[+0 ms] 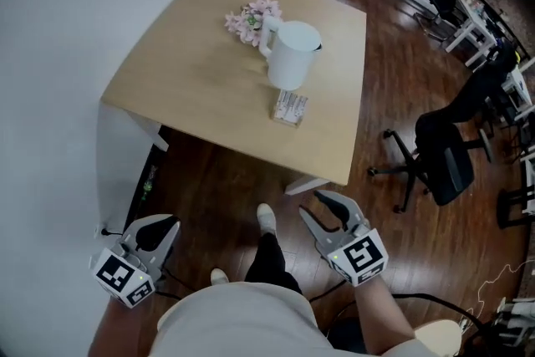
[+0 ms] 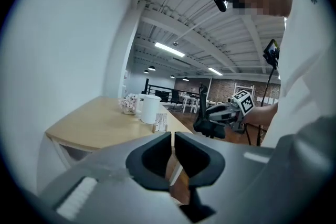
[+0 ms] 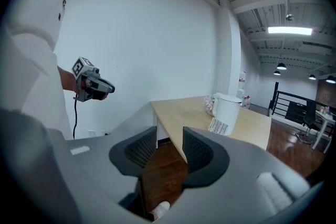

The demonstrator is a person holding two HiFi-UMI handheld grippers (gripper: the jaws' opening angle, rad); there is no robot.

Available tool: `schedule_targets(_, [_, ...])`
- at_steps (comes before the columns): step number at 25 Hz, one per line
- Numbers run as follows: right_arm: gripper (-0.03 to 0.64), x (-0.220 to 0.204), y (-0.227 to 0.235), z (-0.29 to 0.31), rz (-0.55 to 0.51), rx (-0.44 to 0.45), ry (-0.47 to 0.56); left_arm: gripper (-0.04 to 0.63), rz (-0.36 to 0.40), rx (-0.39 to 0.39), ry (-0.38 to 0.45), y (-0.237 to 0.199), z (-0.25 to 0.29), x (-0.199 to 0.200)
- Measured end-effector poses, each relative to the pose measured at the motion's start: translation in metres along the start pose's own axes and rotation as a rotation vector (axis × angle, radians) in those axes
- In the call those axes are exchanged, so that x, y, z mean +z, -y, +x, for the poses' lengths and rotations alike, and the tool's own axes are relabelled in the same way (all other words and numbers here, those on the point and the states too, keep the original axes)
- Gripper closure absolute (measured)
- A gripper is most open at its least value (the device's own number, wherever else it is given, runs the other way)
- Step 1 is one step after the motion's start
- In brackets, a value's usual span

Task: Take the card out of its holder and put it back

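Observation:
A white printed card stands in a small holder on the light wooden table, just in front of a white jug. It also shows far off in the left gripper view as the card and in the right gripper view as the card. My left gripper hangs low at the left, well short of the table, its jaws together with nothing between them. My right gripper is held low at the right, open and empty, also away from the table.
A white jug and a bunch of pink flowers stand behind the card. A black office chair is on the dark wood floor to the right. The person's feet are below the table's near edge. A white wall runs along the left.

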State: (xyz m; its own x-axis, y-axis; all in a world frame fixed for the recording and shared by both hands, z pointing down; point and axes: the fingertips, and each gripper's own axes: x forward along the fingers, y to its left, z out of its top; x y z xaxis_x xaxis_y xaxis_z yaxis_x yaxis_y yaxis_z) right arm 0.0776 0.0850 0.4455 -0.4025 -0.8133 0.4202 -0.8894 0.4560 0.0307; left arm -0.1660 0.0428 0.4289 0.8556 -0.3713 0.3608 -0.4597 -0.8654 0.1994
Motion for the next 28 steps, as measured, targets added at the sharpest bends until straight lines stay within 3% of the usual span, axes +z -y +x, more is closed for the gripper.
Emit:
schedule_targets(7, [0.465,0.004,-0.112,-0.064,0.023,-0.089,-0.001,0.569,0.025,-0.062,0.054,0.033,-0.084,-0.026])
schedule_targets(11, [0.465,0.007,-0.153,-0.077,-0.018,-0.086,-0.004,0.569,0.038,-0.084,0.064,0.042,-0.109,-0.036])
schedule_targets(20, [0.465,0.022,-0.187,-0.092,-0.075,-0.054,0.008,0.569,0.054,-0.092,0.126,0.065,-0.126,-0.030])
schedule_targets(28, [0.465,0.025,-0.218,-0.090,-0.115,-0.006,0.004,0.568,0.046,-0.066,0.110,0.069,-0.156,-0.057])
